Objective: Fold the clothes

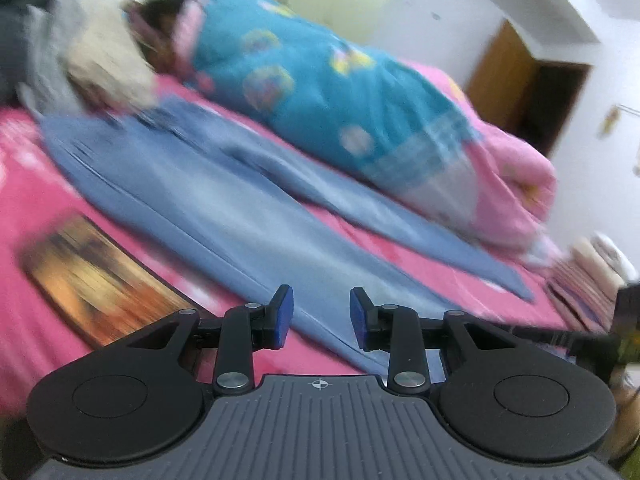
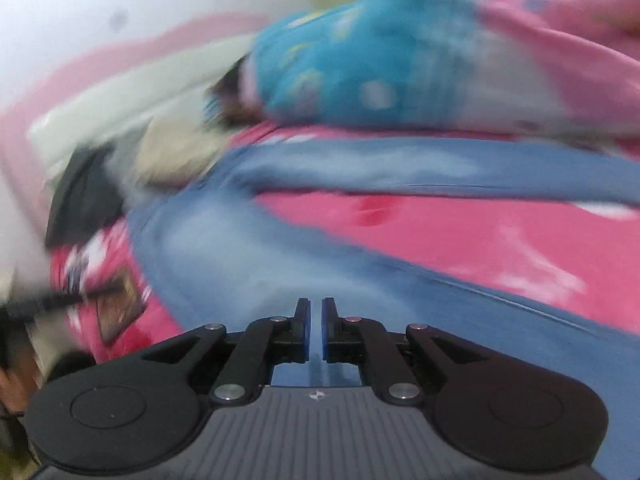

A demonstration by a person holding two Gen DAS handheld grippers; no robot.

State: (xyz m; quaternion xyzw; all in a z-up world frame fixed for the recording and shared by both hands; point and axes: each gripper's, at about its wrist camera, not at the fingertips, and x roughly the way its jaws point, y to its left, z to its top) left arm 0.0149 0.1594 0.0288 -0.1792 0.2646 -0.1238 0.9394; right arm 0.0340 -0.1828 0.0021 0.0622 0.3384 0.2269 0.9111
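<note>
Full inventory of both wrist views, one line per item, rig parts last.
trousers: 1, blue, spread flat across the bed, legs apart
bed sheet: 1, bright pink with pale print, under the trousers
quilt: 1, turquoise with pale round patches and pink lining, bunched behind the trousers
clothes pile: blurred, beige and grey, at the far left end of the bed; count unclear
picture patch: 1, orange-brown rectangle lying on the sheet left of the trousers; too blurred to identify
door: 1, brown, open, back right
left gripper: black, blue pads, jaws apart with nothing between them, above the trousers
right gripper: black, blue pads, jaws nearly together, over the trousers
</note>
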